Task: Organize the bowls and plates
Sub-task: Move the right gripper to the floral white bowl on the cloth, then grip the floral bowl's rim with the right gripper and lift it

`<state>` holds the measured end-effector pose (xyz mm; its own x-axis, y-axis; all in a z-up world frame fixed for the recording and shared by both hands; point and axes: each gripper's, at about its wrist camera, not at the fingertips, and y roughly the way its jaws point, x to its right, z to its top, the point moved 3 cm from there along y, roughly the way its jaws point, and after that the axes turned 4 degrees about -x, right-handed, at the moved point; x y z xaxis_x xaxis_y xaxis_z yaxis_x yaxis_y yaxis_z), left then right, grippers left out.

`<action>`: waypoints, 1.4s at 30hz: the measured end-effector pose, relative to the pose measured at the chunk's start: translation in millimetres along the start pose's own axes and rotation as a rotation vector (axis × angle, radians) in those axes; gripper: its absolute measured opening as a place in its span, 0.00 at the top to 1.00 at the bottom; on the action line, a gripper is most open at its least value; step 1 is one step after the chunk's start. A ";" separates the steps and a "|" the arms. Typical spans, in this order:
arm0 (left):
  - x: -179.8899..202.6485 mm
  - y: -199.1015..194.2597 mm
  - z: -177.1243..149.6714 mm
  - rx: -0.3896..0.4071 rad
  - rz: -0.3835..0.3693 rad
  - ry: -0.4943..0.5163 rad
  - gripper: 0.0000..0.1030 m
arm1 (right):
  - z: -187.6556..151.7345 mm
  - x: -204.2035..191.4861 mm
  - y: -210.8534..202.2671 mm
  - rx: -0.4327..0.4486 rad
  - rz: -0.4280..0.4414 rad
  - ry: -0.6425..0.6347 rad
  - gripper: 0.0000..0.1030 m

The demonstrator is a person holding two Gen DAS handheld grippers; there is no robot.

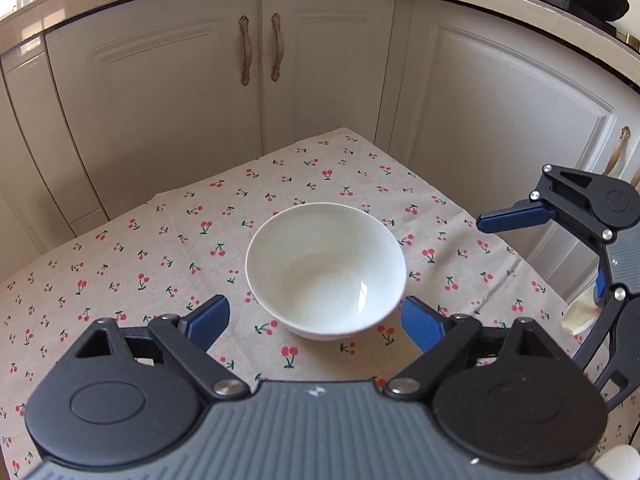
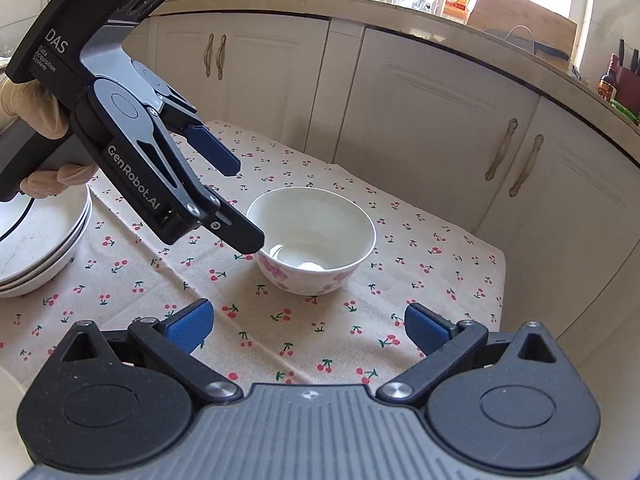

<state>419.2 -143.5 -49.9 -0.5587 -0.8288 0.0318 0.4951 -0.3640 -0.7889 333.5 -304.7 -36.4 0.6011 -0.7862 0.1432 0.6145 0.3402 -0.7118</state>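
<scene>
Bowl sits upright on the cherry-print tablecloth, white inside with pink flowers on its outer wall. The left gripper hangs over the bowl's near edge with its blue pads spread wide, one on each side of the bowl and neither touching it. The right gripper is also released and holds nothing; the bowl lies beyond its pads, a little way farther across the cloth. At the left edge of the cloth a stack of white plates rests beside the gloved hand on the left gripper.
</scene>
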 end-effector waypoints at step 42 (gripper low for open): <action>-14.8 43.0 18.7 -0.022 -0.061 -0.047 0.38 | 27.9 6.5 61.0 -0.035 0.070 0.027 0.15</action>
<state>461.2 -154.8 -72.9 -0.5556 -0.8243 0.1088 0.4458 -0.4058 -0.7979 389.1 -274.7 -59.7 0.6277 -0.7749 0.0742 0.5532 0.3770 -0.7428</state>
